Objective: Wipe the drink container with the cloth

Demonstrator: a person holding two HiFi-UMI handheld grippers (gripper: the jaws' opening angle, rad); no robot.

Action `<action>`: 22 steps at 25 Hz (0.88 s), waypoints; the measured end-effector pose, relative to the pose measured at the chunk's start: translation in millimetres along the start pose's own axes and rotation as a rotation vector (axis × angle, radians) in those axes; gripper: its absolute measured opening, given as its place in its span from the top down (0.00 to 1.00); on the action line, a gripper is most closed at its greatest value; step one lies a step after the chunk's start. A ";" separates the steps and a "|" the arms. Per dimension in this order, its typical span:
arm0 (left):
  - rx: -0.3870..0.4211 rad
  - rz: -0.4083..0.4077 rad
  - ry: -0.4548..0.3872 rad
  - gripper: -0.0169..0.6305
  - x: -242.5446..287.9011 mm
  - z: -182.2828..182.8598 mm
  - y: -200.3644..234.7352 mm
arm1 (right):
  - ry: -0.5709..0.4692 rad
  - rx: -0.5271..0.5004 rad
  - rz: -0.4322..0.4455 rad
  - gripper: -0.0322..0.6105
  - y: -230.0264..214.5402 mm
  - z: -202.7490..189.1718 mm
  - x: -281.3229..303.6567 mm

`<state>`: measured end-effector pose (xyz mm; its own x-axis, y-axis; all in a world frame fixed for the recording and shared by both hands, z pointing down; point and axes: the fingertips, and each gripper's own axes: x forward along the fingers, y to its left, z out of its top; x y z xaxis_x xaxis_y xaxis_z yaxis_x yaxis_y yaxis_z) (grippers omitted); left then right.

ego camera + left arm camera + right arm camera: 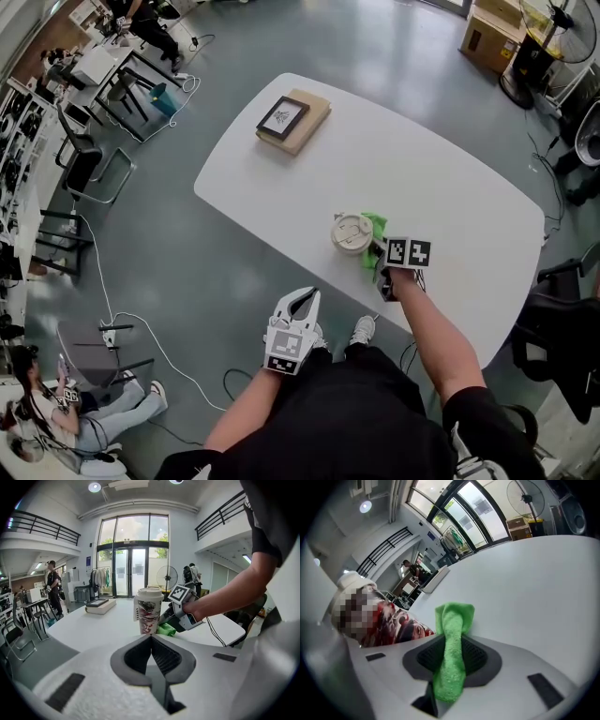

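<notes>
A paper drink cup (352, 232) with a white lid and red-patterned wall stands upright on the white table (441, 178), near its front edge. A green cloth (376, 228) touches the cup's right side. My right gripper (378, 251) is shut on the green cloth (452, 644), with the cup (389, 620) close on its left. My left gripper (302, 296) hangs shut and holds nothing, off the table and near my body. In the left gripper view, the left gripper (151, 637) faces the cup (149, 611), the cloth (166, 630) and the right gripper (180, 613).
A thick book with a dark framed picture on it (293, 119) lies at the table's far end. Desks and chairs (94, 159) stand at the left, and a person (66, 412) sits at the lower left. A black chair (562, 337) is at the right, with cables (141, 319) on the floor.
</notes>
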<state>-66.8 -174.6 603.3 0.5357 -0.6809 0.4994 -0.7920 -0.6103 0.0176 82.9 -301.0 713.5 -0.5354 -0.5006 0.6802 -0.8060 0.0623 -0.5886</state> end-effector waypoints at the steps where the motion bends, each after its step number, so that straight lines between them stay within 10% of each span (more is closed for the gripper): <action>1: -0.001 -0.003 -0.001 0.95 -1.2 -0.6 -0.7 | 0.004 -0.005 -0.023 0.79 -2.2 -2.2 1.5; 8: -0.024 -0.003 -0.013 0.95 -12.4 1.7 2.7 | -0.089 -0.045 -0.087 0.78 -5.2 4.8 -15.1; 22: -0.044 -0.019 -0.177 0.95 -31.3 78.9 9.2 | -0.582 -0.303 0.094 0.78 102.7 45.5 -183.0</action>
<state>-67.7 -190.8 519.5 0.5911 -0.7322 0.3383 -0.7910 -0.6082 0.0658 109.5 -242.2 508.7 -0.4520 -0.8605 0.2351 -0.8434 0.3263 -0.4270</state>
